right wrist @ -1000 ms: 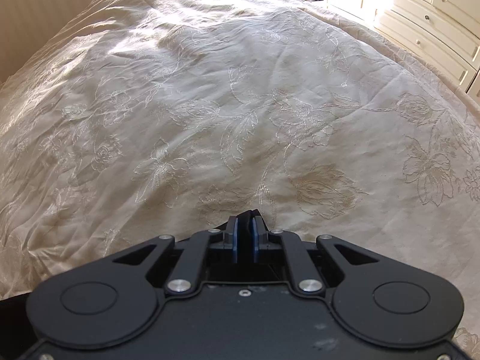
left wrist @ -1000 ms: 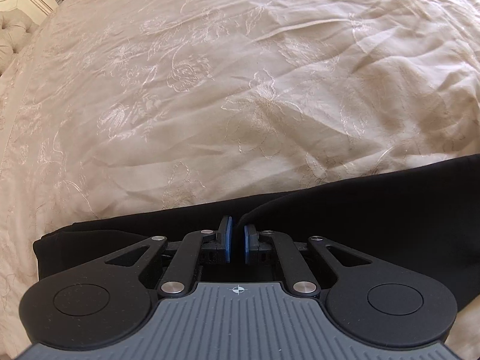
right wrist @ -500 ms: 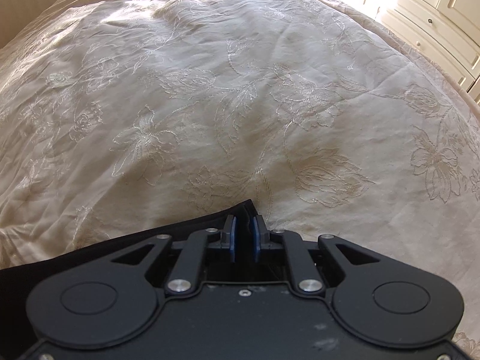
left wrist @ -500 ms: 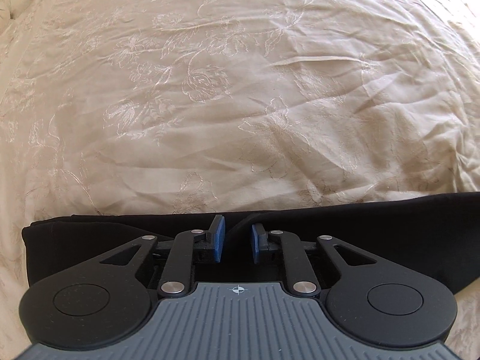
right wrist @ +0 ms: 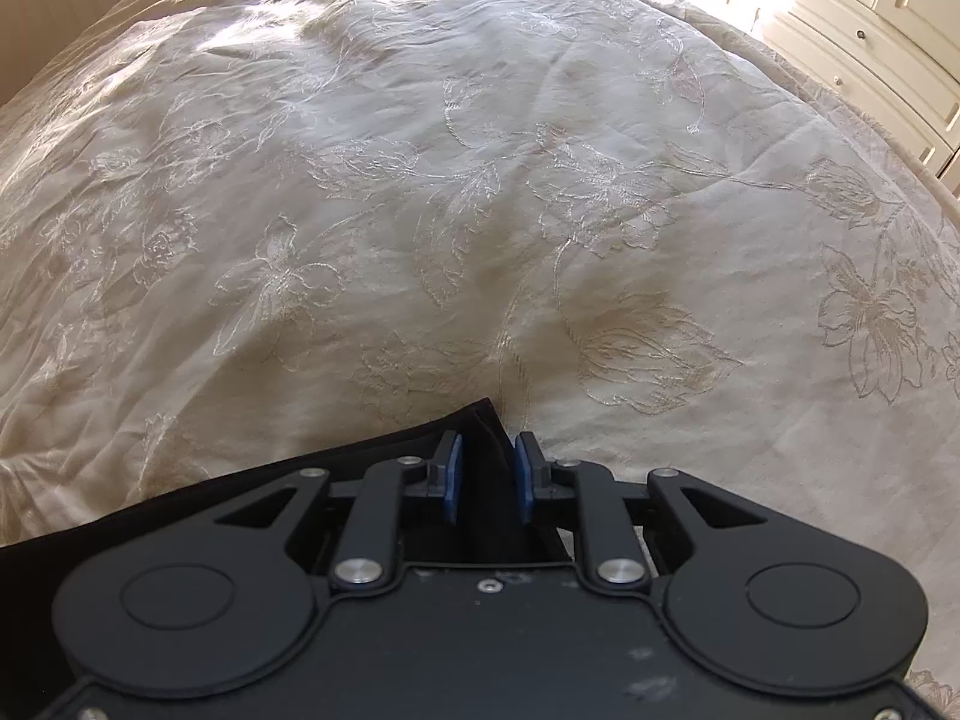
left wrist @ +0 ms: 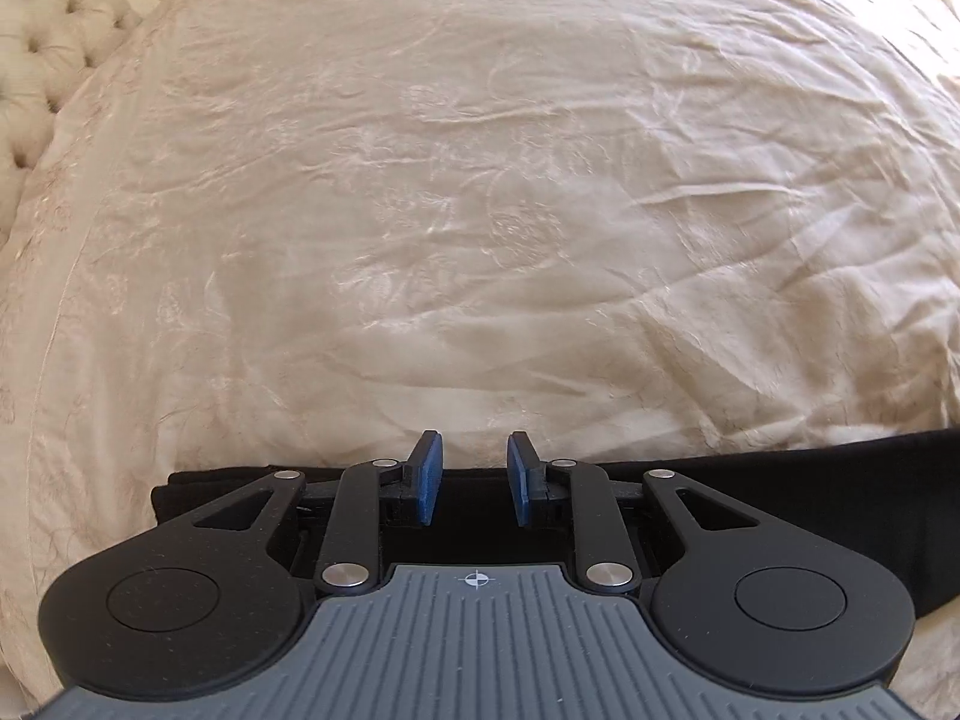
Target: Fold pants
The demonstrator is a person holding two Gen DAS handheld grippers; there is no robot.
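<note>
Showing headboard (left wrist: 42,60), left hand-held gripper (left wrist: 474,474) spread | drawers (right wrist: 870,54), right hand-held gripper (right wrist: 487,474) parting astride pants (right wrist: 480,432)

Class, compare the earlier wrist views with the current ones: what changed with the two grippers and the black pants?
Both grippers have just been opening. The left gripper let go of the black pants and lifted clear. The right gripper loosened; the corner of the fabric stands between its pads. The pants stayed folded on the cream bedspread.
</note>
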